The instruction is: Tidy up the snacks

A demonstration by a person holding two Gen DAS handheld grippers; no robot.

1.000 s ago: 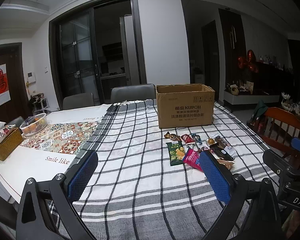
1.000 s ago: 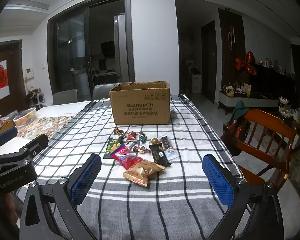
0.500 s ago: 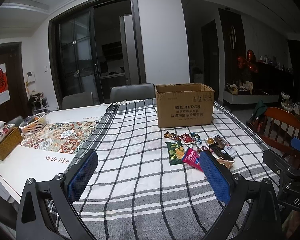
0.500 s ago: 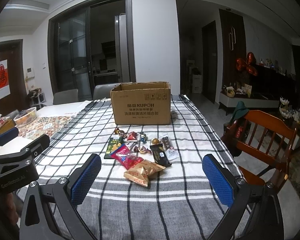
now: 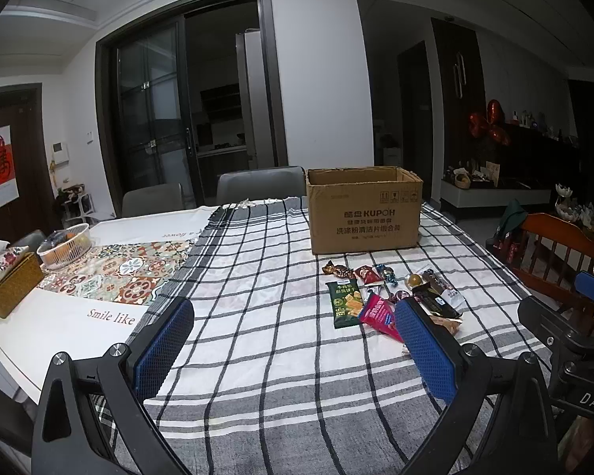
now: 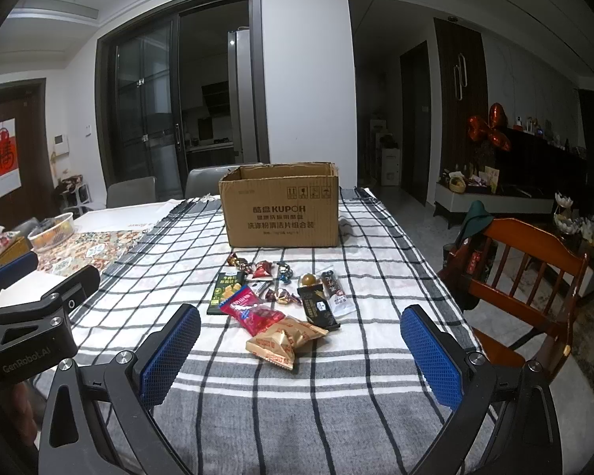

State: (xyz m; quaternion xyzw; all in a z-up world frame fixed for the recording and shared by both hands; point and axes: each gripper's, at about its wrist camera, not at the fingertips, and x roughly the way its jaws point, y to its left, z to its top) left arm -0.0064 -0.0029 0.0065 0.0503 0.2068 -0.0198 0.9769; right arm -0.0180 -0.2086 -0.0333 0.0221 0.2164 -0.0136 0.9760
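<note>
Several snacks lie on the checked tablecloth in front of an open cardboard box (image 6: 281, 209), also in the left wrist view (image 5: 364, 209). Among them are a green packet (image 6: 225, 287), a red packet (image 6: 253, 314), a tan packet (image 6: 285, 338), a black bar (image 6: 318, 308) and small wrapped candies (image 6: 239, 262). My right gripper (image 6: 299, 350) is open and empty, just short of the tan packet. My left gripper (image 5: 293, 346) is open and empty, left of the snacks; its right finger hides part of the red packet (image 5: 378, 312).
A wooden chair (image 6: 522, 277) stands at the table's right side. A wicker tissue box (image 5: 12, 283) and a white basket (image 5: 63, 245) sit at the far left on a patterned runner. Grey chairs (image 5: 261, 184) stand behind the table.
Both grippers have crept slightly forward toward the snacks. Both stay open and empty.
</note>
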